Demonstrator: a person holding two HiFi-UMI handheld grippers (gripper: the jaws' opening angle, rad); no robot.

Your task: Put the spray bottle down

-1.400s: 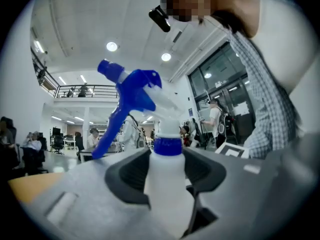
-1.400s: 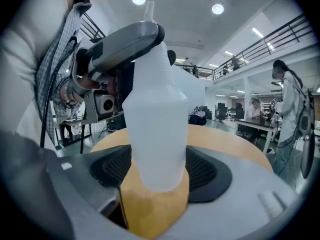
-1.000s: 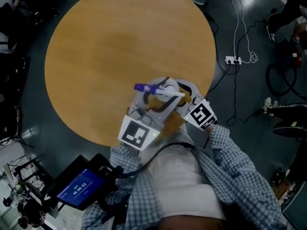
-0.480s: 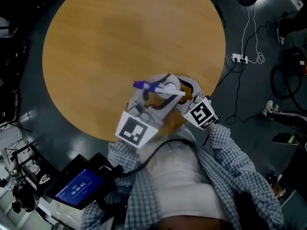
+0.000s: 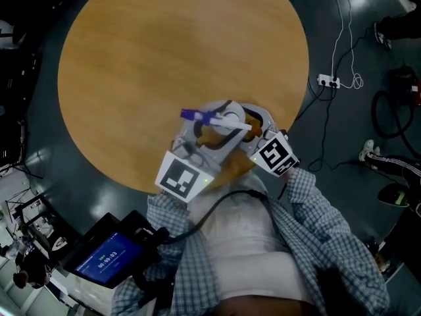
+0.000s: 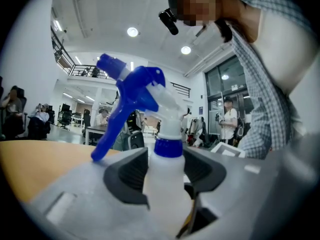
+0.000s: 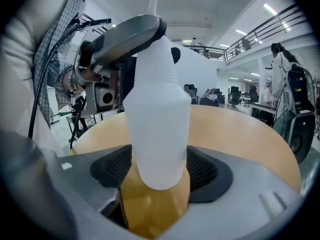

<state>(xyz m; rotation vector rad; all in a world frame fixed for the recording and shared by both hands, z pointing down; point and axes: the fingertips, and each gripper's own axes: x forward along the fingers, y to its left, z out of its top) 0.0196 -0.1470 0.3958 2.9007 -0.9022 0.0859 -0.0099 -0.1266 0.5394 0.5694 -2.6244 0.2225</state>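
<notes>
Okay, your left tongs pinch the bottle neck, right tongs clamp its body, steadying it over the tabletop.

The spray bottle stands upright above the near edge of the round wooden surface, on its right-hand side. Its body is cloudy white plastic (no liquid level that I can make out) with a blue collar at the neck and a blue trigger head on top. The nozzle points left across the surface. The left claw presses on the narrow upper body just under the collar, while the right claw closes on the rounded lower body. From here I cannot tell whether its base touches the wood or hangs just above it.
</notes>
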